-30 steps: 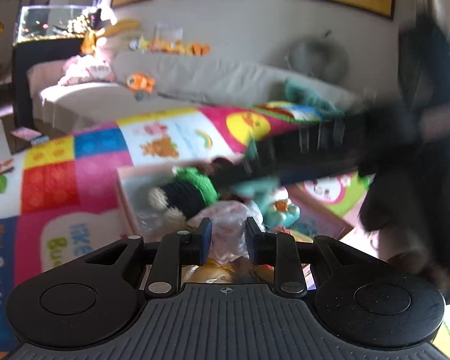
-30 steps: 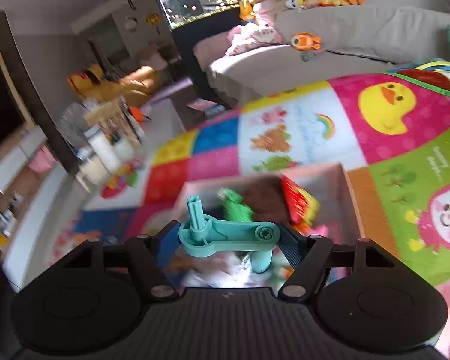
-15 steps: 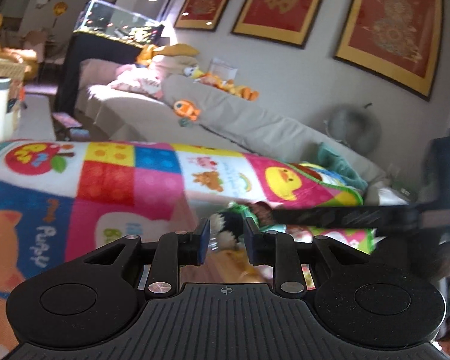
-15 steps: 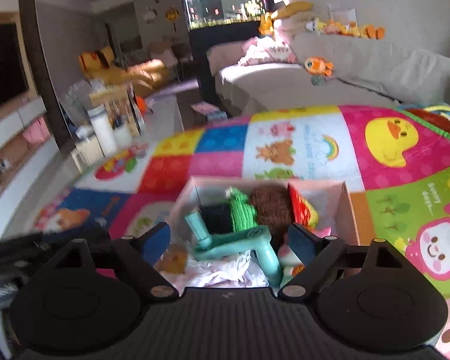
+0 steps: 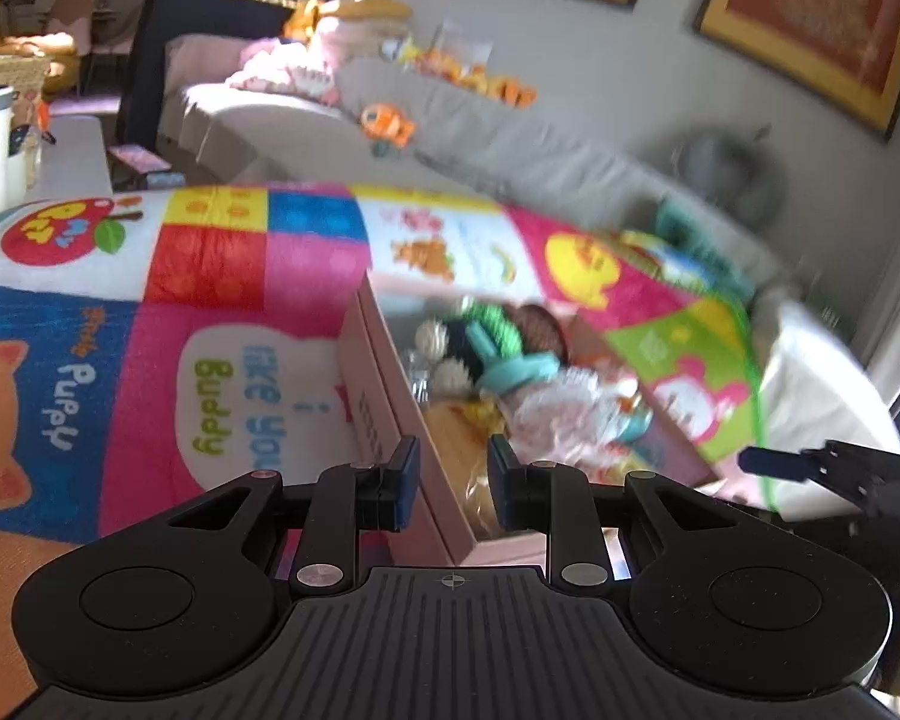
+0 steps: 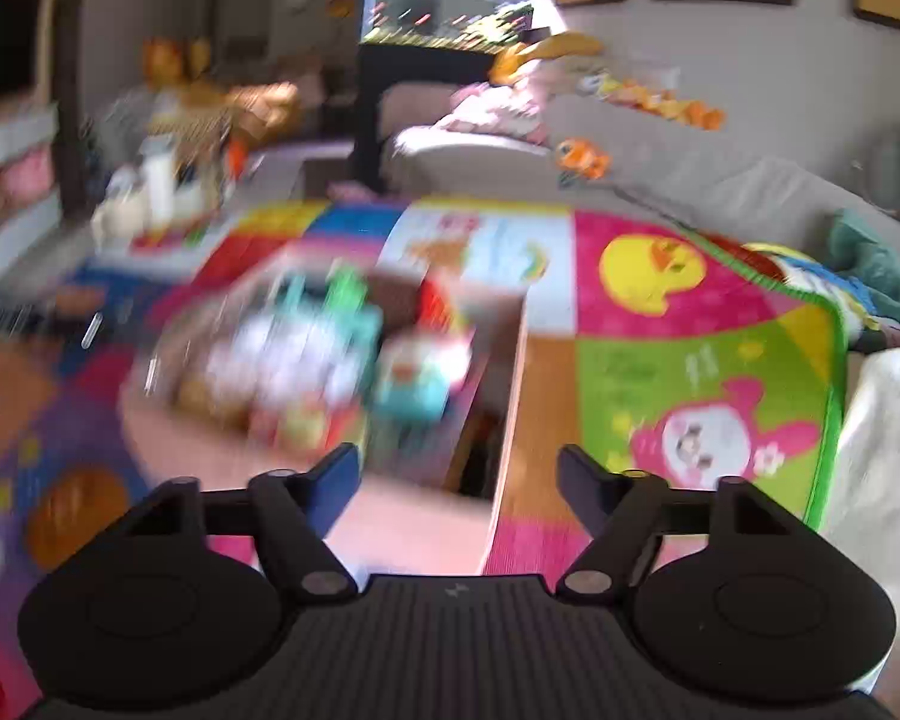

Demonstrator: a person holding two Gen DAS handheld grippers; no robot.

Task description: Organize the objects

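A pink cardboard box full of toys sits on the colourful play mat. A teal plastic toy lies on top of the pile, beside a black, green and brown plush. My left gripper hovers above the box's near corner, its jaws a narrow gap apart and empty. My right gripper is open wide and empty, above the box's right wall. The box contents are blurred in the right wrist view. The right gripper's tip also shows in the left wrist view.
A grey sofa with an orange fish toy runs behind the mat. A fish tank on a black stand is at the back. Bottles and clutter stand at the mat's far left. White bedding lies to the right.
My right gripper opened and dropped the teal toy into the box, then drew back to the right. My left gripper pulled back from the box and stays empty.
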